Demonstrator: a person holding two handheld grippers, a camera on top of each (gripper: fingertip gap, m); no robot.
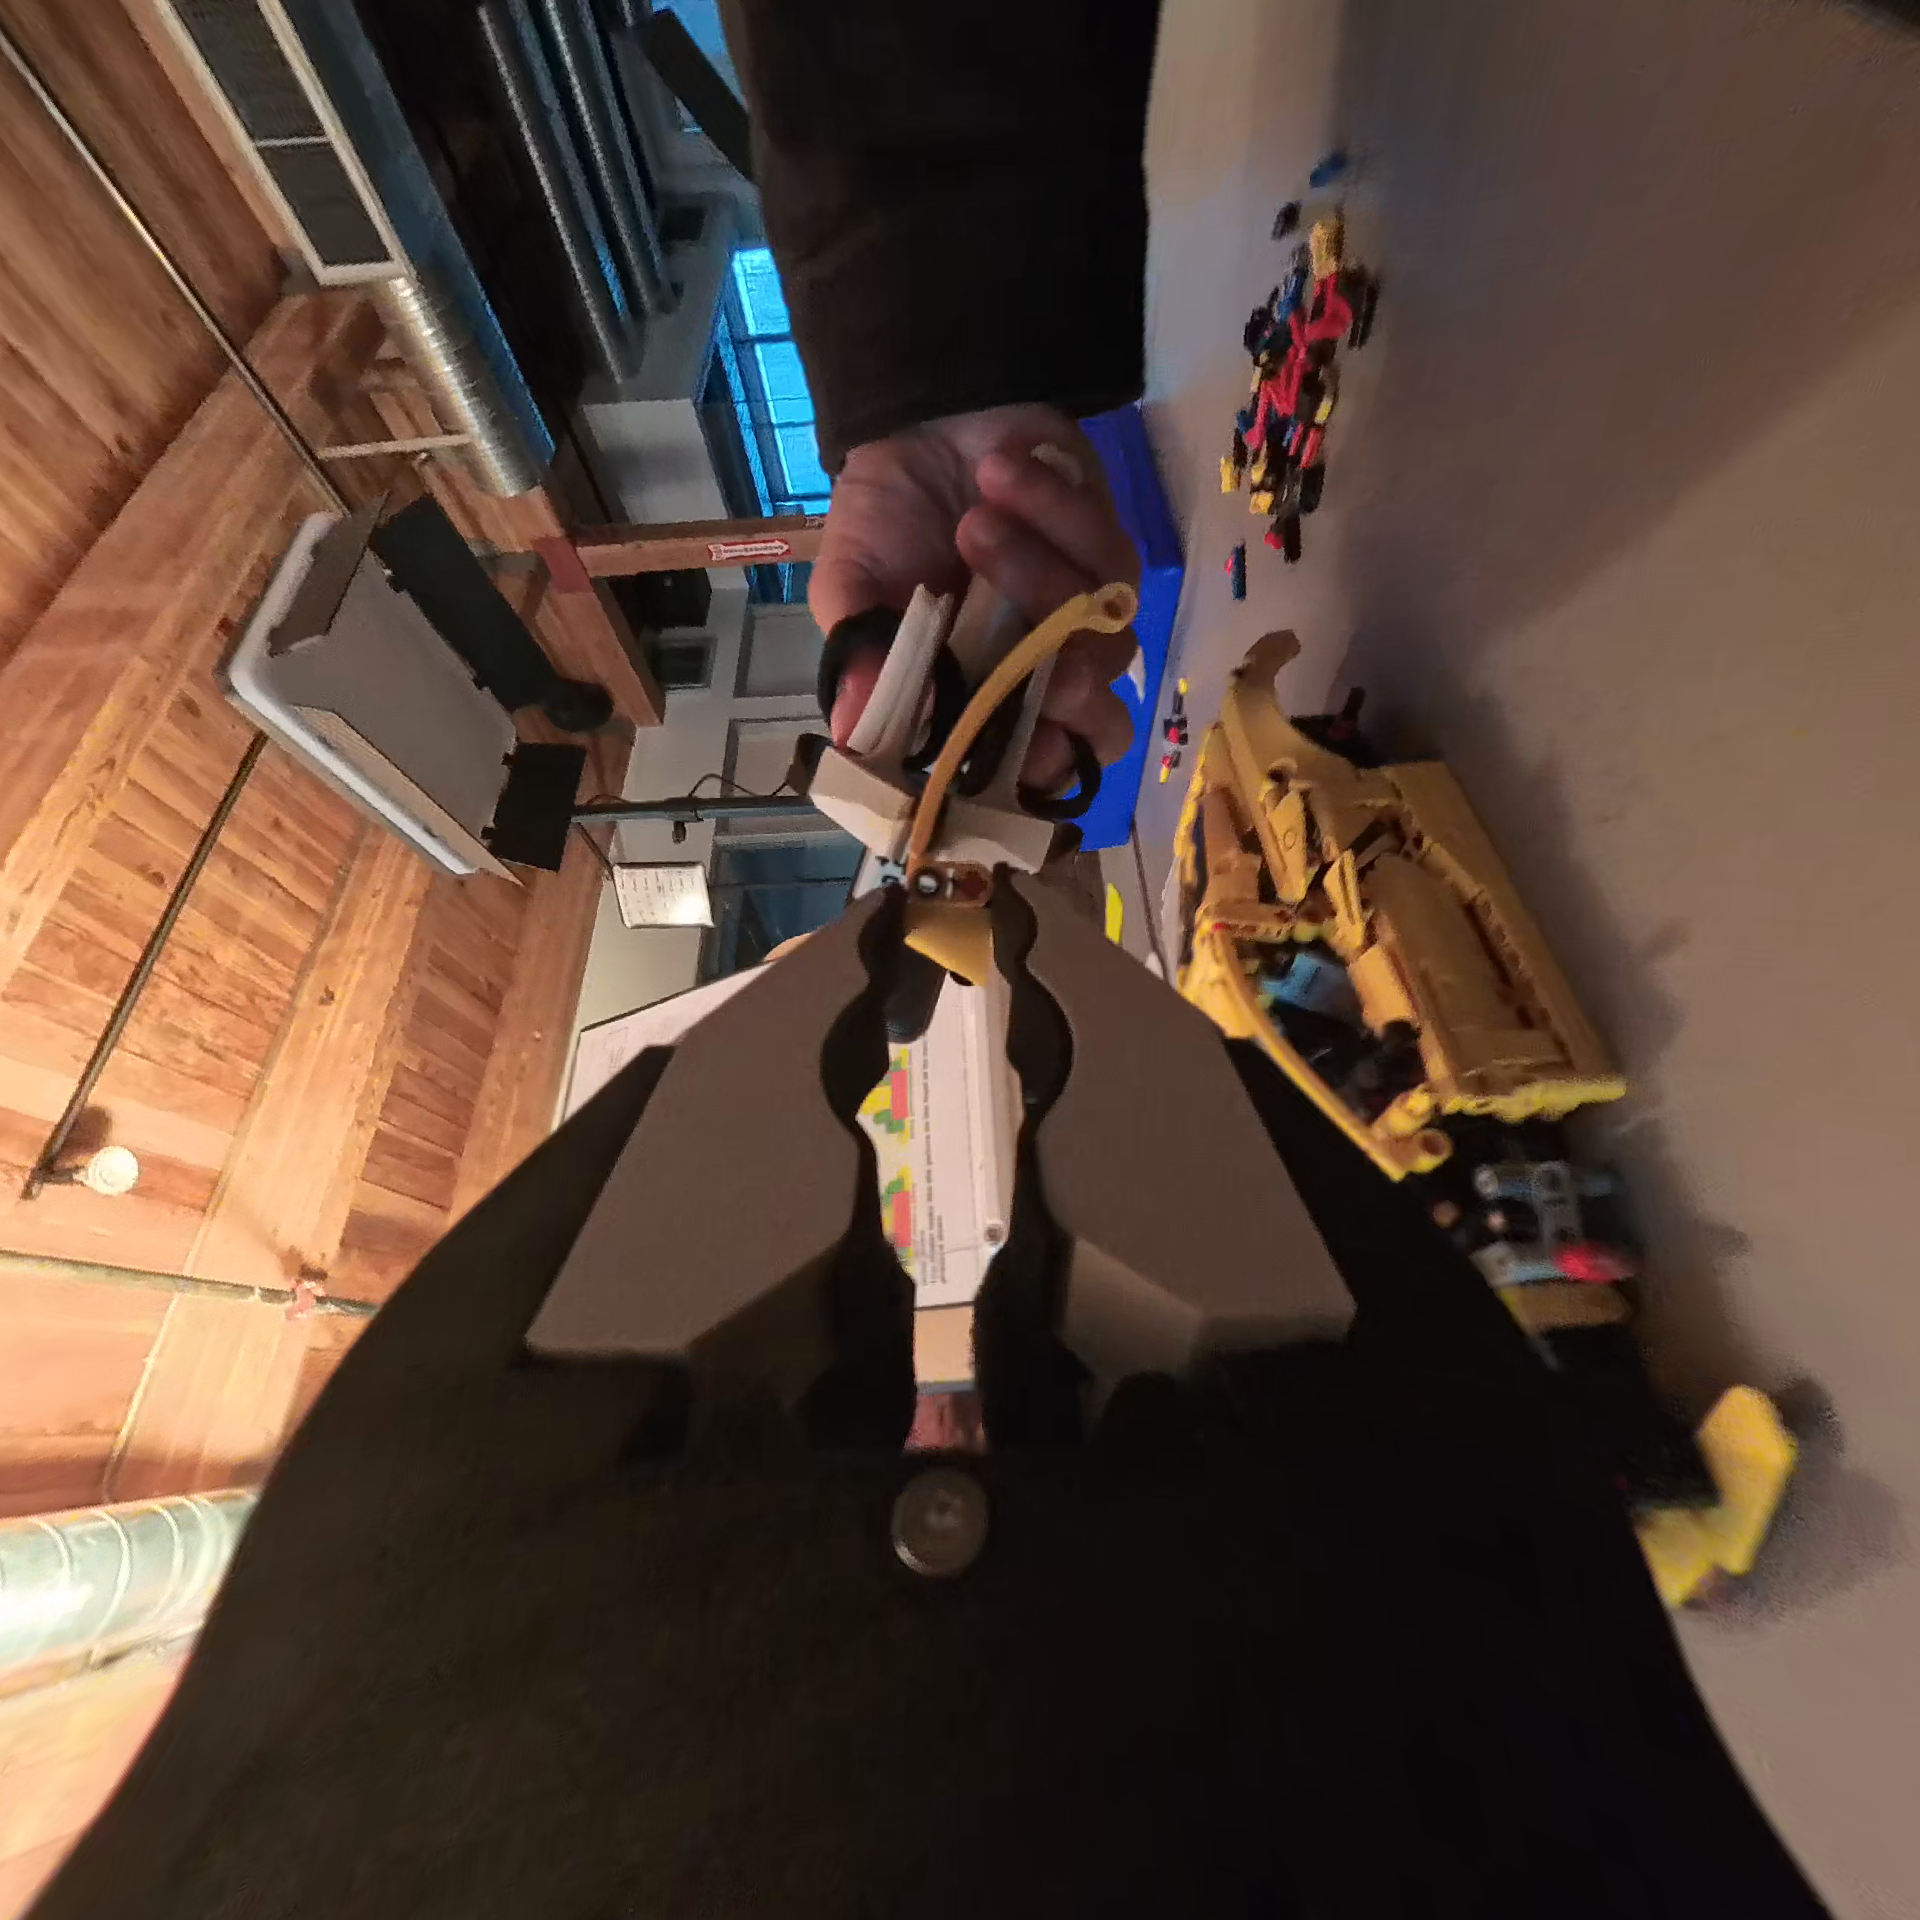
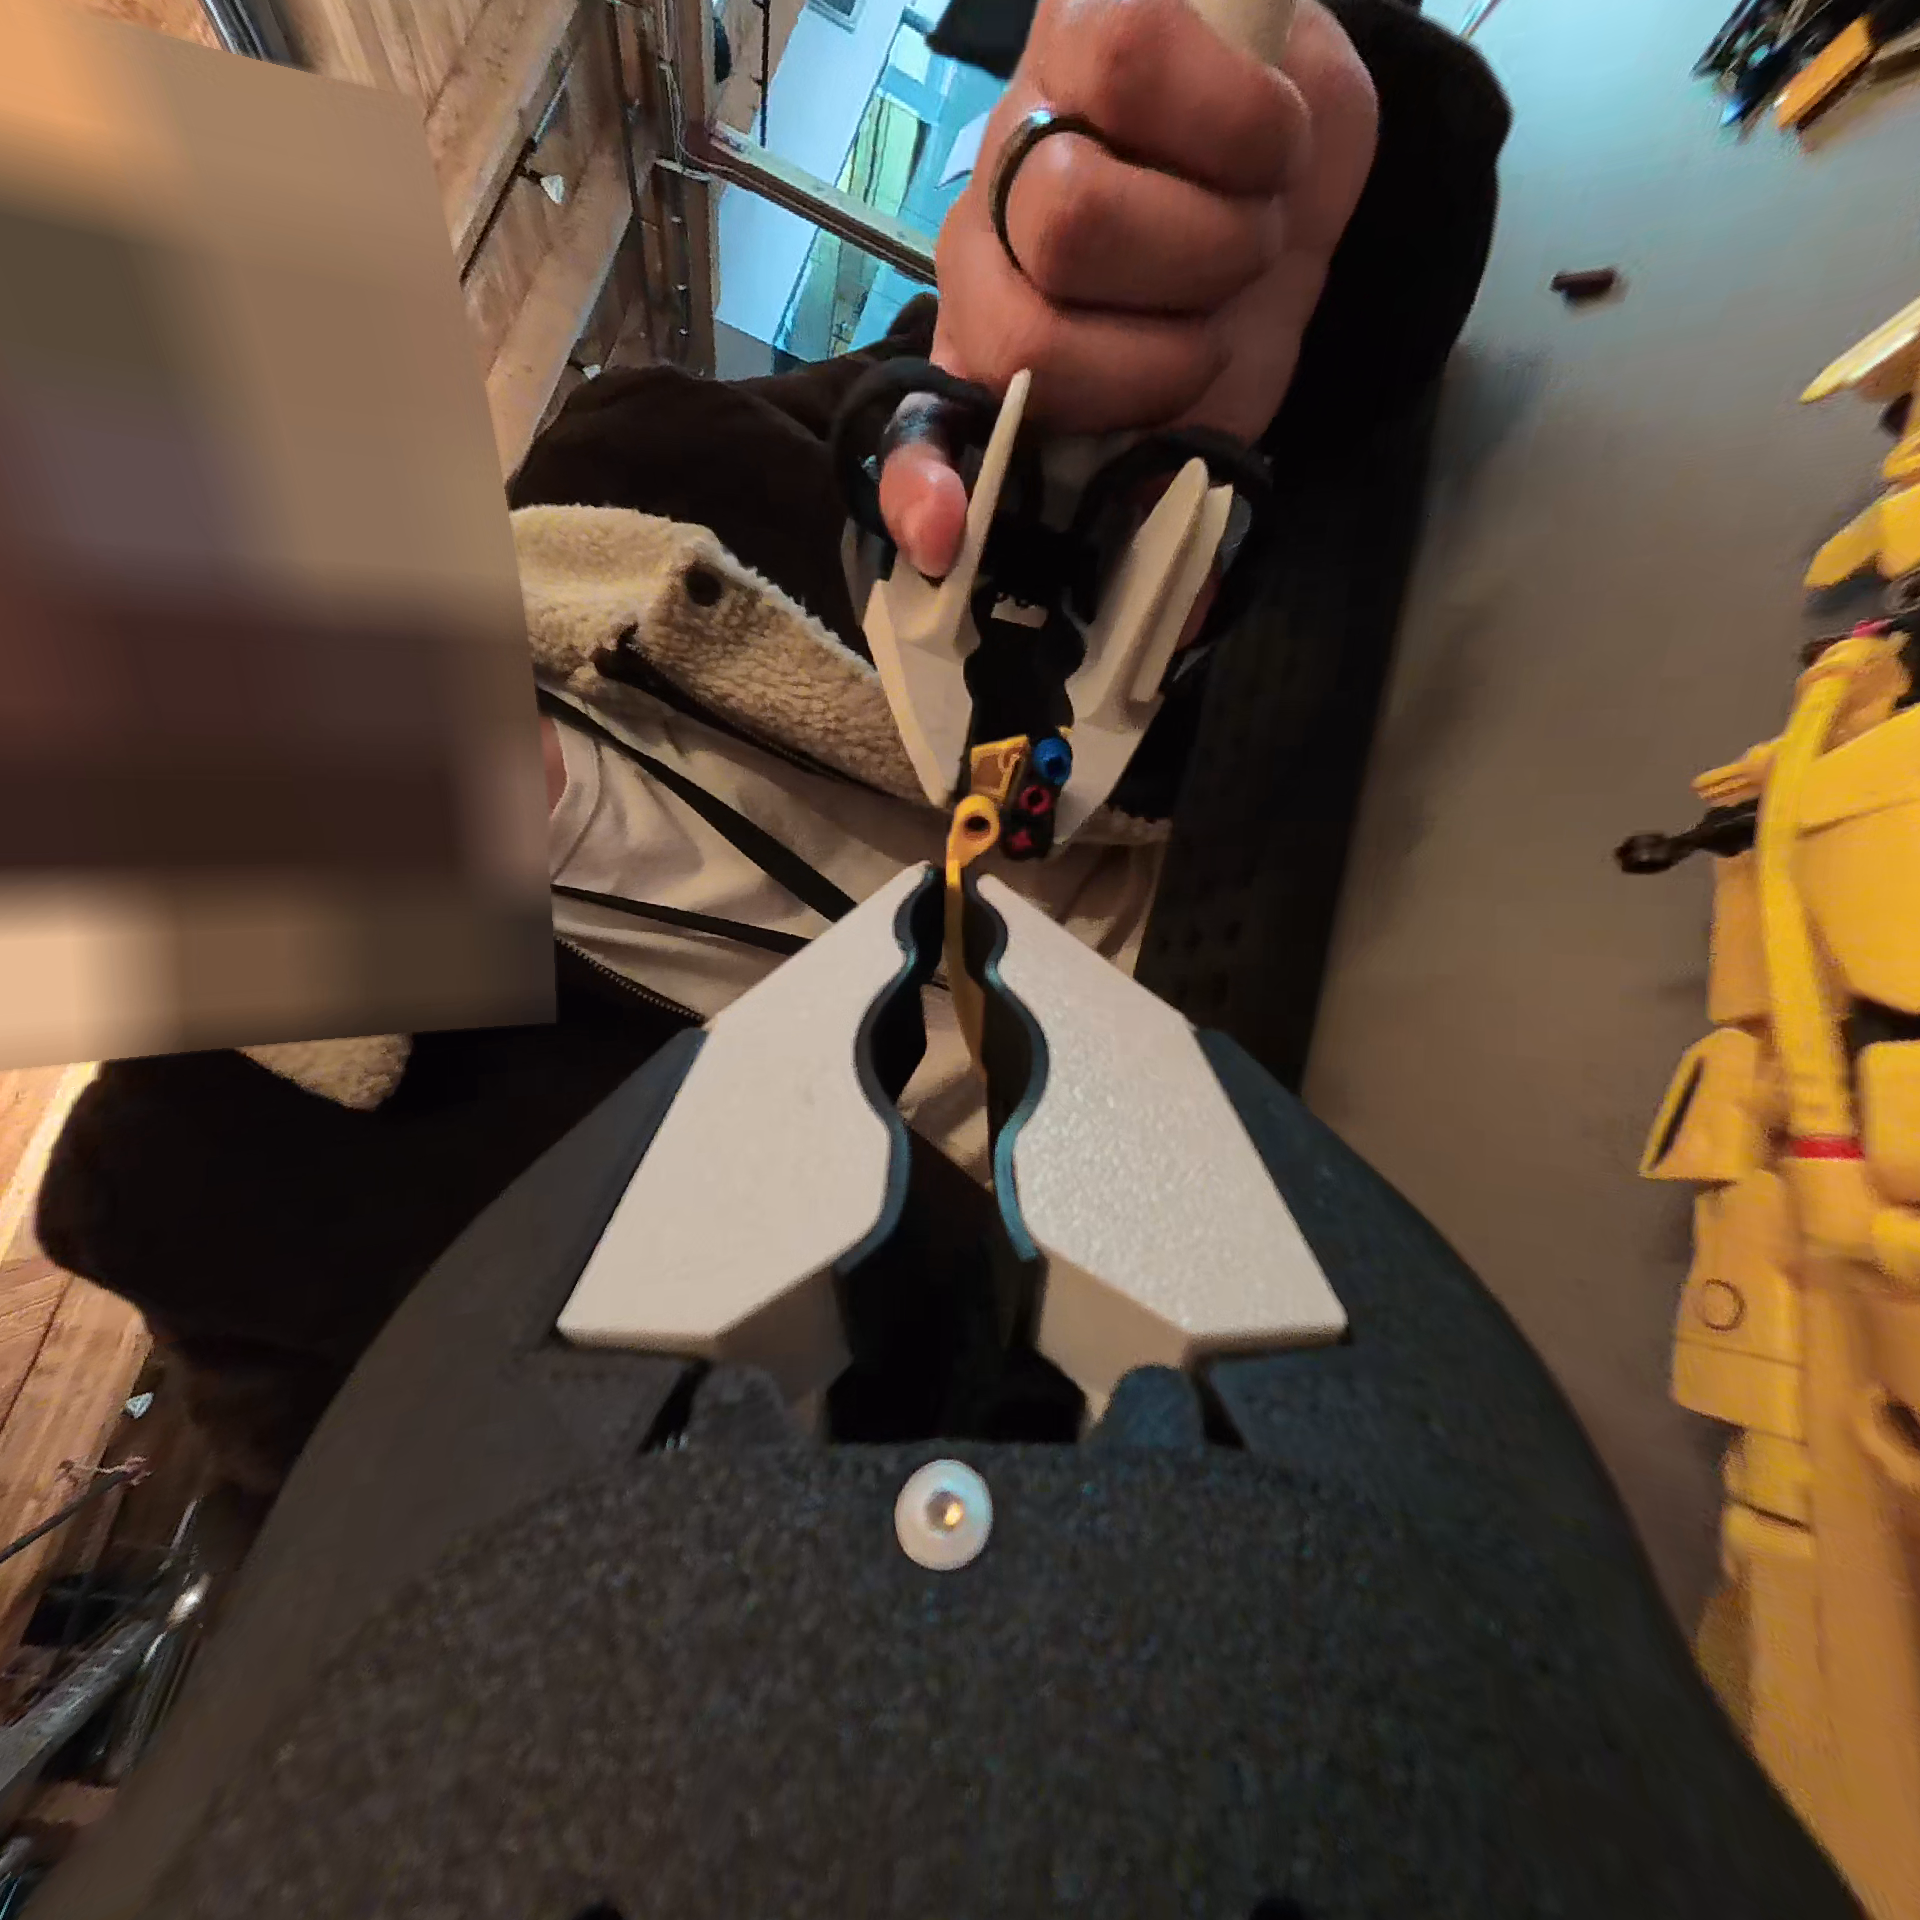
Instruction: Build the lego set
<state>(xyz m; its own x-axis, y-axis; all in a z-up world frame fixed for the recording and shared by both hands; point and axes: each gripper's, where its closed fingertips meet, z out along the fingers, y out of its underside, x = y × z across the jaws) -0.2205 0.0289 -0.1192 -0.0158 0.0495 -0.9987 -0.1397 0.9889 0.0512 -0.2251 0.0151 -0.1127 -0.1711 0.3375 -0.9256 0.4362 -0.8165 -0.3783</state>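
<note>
The left gripper [image 1: 940, 914] was clenched on a small yellow-and-black lego block [image 1: 948, 906], pinned at the very tips of its fingers [image 1: 769, 1049]. In the right wrist view that same block [image 2: 1016, 795] showed a blue pin and red pins on its face. The right gripper [image 2: 954, 883] was clamped on a long curved yellow lego strip [image 2: 971, 966], whose body ran back between the fingers [image 2: 1091, 1049] while its rounded, holed end stuck out past the tips, just beside the block. In the left wrist view the strip [image 1: 997, 691] arched up from the block toward the hand [image 1: 966, 561] holding the right gripper, and both pieces were held in the air, clear of the surface [image 1: 1558, 416].

Behind the left fingers lay an open instruction booklet [image 1: 951, 1122]. To the right of it sat a large, partly built yellow lego vehicle [image 1: 1382, 935] on the surface, with a loose yellow piece [image 1: 1725, 1496] nearer the camera. Farther off, a heap of loose red, black and yellow lego parts [image 1: 1299, 374] was scattered on the surface, well apart from the vehicle. A blue bin [image 1: 1132, 665] showed behind the hand.
</note>
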